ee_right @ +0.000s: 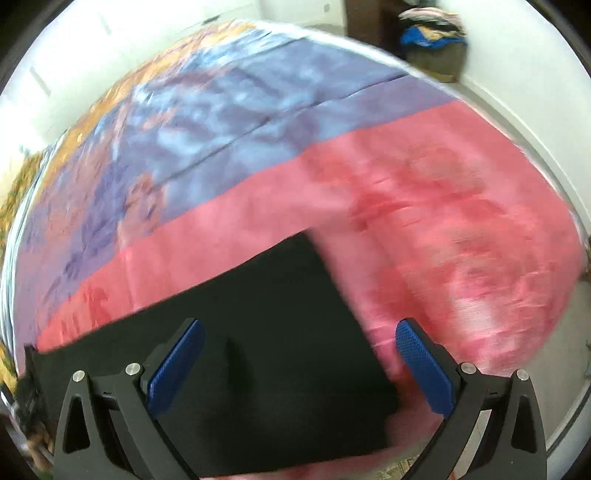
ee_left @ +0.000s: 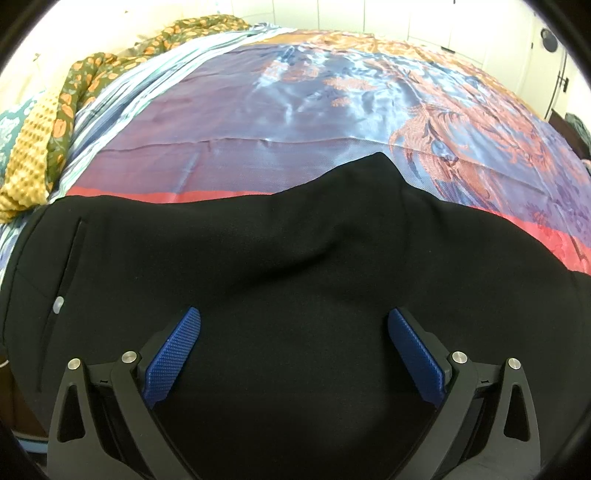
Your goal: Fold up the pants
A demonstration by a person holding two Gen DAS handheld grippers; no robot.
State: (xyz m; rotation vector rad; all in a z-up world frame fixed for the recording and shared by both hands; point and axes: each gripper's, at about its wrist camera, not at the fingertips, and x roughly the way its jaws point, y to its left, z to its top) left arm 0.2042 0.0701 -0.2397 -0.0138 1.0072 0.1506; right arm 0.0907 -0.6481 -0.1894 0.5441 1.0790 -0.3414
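Black pants [ee_left: 280, 266] lie flat on a bed's shiny blue, purple and pink cover [ee_left: 258, 122]. In the left wrist view I see their seat end, with a back pocket slit and a small pale button [ee_left: 58, 305] at the left. My left gripper [ee_left: 293, 317] hovers over this part, wide open, nothing between its blue pads [ee_left: 173, 354]. The right wrist view is motion-blurred. It shows the leg end of the pants [ee_right: 266, 332] on the pink band of the cover [ee_right: 461, 229]. My right gripper [ee_right: 300, 328] stands open above the hem edge, gripping nothing.
A bunched olive floral cloth [ee_left: 96, 70] and a yellow knitted cloth [ee_left: 29, 162] lie at the bed's far left. White walls rise behind the bed. A pile of clothes [ee_right: 432, 26] sits on the floor beyond the bed's far corner.
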